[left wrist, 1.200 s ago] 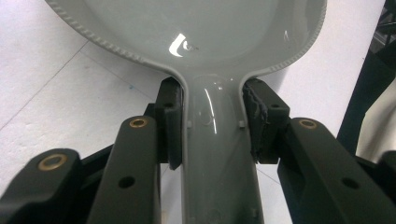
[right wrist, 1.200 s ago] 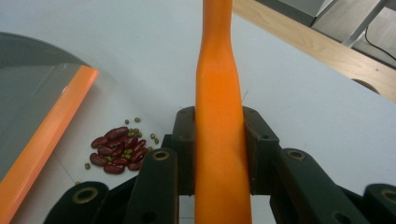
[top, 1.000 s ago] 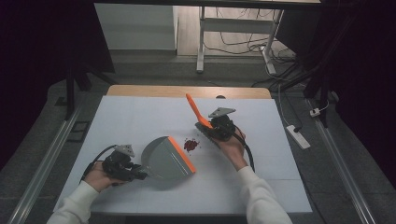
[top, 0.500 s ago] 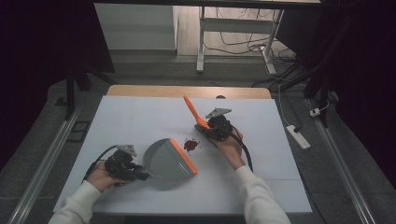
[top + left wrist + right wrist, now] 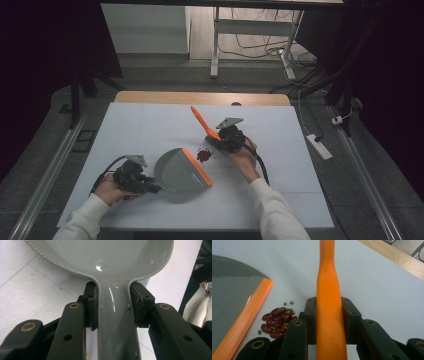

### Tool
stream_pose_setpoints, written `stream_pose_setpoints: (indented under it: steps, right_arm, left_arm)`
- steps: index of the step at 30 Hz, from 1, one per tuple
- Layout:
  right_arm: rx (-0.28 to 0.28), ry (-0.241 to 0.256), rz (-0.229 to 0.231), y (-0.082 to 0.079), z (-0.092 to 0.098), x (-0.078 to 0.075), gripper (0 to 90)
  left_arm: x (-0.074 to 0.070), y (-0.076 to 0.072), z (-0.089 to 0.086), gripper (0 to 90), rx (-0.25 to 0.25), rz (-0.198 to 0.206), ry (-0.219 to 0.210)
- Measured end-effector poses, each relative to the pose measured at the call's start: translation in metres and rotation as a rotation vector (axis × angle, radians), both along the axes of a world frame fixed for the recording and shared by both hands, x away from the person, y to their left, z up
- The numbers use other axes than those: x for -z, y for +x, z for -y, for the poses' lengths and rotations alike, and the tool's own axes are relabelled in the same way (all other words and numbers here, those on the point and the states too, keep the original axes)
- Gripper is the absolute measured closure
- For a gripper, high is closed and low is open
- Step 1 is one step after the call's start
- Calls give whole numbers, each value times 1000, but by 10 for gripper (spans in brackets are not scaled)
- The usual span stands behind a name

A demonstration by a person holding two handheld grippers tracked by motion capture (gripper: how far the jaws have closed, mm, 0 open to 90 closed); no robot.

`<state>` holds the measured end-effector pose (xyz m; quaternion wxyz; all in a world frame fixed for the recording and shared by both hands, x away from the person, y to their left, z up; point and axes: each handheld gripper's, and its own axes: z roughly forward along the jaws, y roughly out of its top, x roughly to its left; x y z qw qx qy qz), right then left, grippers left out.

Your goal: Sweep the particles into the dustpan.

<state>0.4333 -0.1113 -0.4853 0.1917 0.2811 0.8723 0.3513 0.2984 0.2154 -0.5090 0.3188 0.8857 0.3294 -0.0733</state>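
Sweeping beans into a dustpan, early stage by the look of it. Left gripper (image 5: 150, 188) fingers (image 5: 90, 305) clenched on the grey dustpan (image 5: 177, 170) handle, one pad each side of the neck, clear in the left gripper view. Pan lies flat on the white tabletop (image 5: 130, 125), orange lip (image 5: 196, 166) facing the bean pile. Right gripper (image 5: 214, 140) fingers (image 5: 310, 320) clamped on the orange brush handle (image 5: 329, 302); handle sticks up and away toward the far side of the tabletop. Brush head not visible, cannot tell whether bristles touch the surface.

Beans (image 5: 204, 155): small heap of dark red kidney beans plus a few small green ones, sitting on the tabletop between the pan lip and the right gripper. Just beside the lip, not touching it. Right gripper view shows the pile (image 5: 277, 322) directly left of the gripper.

Progress: both tools picked up and held, pan positioned at the pile. Nothing visibly inside the pan; its grey floor looks bare. Left to do, as I judge it: push the whole heap over the orange lip with the brush, catch the stray green ones, then lift the pan.
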Motion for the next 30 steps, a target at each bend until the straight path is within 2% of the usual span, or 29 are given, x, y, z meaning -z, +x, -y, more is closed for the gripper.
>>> stream_pose_setpoints:
  steps: [7,18,30]
  right_arm:
    - [-18,-6,-4,-3,-5,0,705]
    - [-77,-27,-11,-13,-18,0,705]
    - [-129,-7,-44,-24,-24,-1,705]
  left_arm:
    - [0,0,0,616,-3,-1,-1]
    - [-1,0,0,616,-4,0,0]
    - [-1,-1,0,616,-3,1,3]
